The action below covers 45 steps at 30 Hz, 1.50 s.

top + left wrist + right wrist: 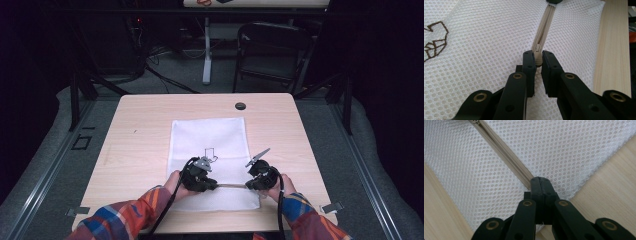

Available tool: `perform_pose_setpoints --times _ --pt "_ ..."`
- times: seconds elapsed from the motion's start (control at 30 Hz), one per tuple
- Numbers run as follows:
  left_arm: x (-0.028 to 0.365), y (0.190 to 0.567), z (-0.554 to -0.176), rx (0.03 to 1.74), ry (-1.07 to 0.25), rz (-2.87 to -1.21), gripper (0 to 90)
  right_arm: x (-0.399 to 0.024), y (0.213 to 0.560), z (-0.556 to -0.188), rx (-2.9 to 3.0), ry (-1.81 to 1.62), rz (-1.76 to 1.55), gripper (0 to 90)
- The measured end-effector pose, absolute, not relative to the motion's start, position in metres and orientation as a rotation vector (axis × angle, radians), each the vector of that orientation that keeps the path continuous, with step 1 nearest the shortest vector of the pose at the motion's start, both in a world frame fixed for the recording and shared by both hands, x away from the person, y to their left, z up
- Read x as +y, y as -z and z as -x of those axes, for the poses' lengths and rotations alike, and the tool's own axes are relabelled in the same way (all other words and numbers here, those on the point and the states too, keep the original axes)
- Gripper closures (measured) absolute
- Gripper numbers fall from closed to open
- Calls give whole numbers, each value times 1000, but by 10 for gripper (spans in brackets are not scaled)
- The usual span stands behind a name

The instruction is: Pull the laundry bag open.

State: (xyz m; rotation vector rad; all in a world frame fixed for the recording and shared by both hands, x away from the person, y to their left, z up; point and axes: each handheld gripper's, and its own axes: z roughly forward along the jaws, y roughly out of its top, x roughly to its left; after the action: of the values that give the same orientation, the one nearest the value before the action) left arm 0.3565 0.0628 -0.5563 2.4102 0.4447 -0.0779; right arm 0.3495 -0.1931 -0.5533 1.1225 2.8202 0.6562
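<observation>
A white mesh bag [210, 135] lies flat on the wooden table [145, 130], with a small dark outline design [211, 154] stitched on it. Along its near edge runs a beige zipper [231, 185]. My left gripper [216, 186] comes in from the left, my right gripper [248, 186] from the right, and they face each other along the zipper. In the left gripper view, my left gripper [538, 56] is shut on the beige zipper pull [538, 60]. In the right gripper view, my right gripper [540, 181] is shut on the end of the zipper [506, 157] at the bag's corner.
A small black round cap [240, 106] sits near the table's far edge. Beyond the table stand a dark folding chair [272, 50] and a white table leg [207, 50]. Bare wood [614, 50] borders the bag on both sides.
</observation>
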Motion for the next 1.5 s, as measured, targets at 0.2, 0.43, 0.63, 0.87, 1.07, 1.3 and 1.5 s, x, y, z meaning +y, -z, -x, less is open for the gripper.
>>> perform_pose_setpoints --times 0.2,0.43,0.63,0.87,1.07,1.3,1.5 --pt "69 555 -356 452 66 -2412 816 -193 554 -349 2812 -665 -1132 900" --pt "75 555 -356 470 55 -2407 816 -193 554 -349 2812 -664 -1131 900" --pt "87 555 -356 495 76 -2394 816 -193 554 -349 2815 -675 -1125 900" --pt "92 552 -354 489 78 -2381 816 -192 554 -349 2815 -671 -1124 900" --pt "96 551 -352 493 46 -2398 816 -193 554 -349 2814 -673 -1127 900" --pt "104 552 -353 502 55 -2398 815 -192 554 -349 2812 -666 -1126 900" --pt "111 553 -353 519 45 -2409 815 -193 554 -350 2821 -668 -1121 900"
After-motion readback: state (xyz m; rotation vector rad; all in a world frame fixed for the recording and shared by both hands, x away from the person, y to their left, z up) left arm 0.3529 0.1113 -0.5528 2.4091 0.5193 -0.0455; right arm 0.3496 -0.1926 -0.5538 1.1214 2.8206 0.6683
